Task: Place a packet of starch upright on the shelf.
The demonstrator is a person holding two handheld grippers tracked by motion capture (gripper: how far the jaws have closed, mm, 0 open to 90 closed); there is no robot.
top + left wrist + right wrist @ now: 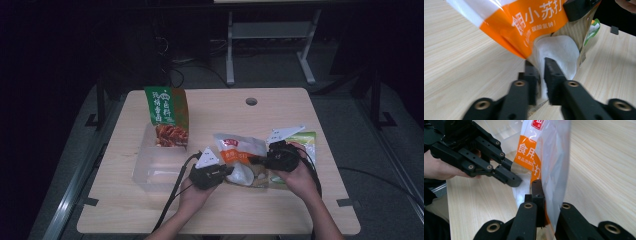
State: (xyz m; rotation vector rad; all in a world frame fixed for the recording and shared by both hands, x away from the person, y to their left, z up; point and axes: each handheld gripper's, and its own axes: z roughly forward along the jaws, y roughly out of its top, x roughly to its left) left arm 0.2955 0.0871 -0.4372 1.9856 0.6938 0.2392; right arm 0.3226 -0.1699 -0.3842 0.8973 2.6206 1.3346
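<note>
An orange-and-white pouch point(240, 157) is gripped by both closed grippers, left point(539, 75) and right point(544, 202); it should be kept level over the worktop point(280, 112).

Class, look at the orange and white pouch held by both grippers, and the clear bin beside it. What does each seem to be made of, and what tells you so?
Orange and white pouch: thin, glossy plastic film, likely; it creases and part is see-through, showing white powder.
Clear bin: rigid transparent plastic, apparently; the tabletop shows through its walls.

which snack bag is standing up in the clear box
The green and red bag, upright at the far end of the clear box. The white and orange bag is held between both claws, and a green-edged bag lies behind it.
</note>
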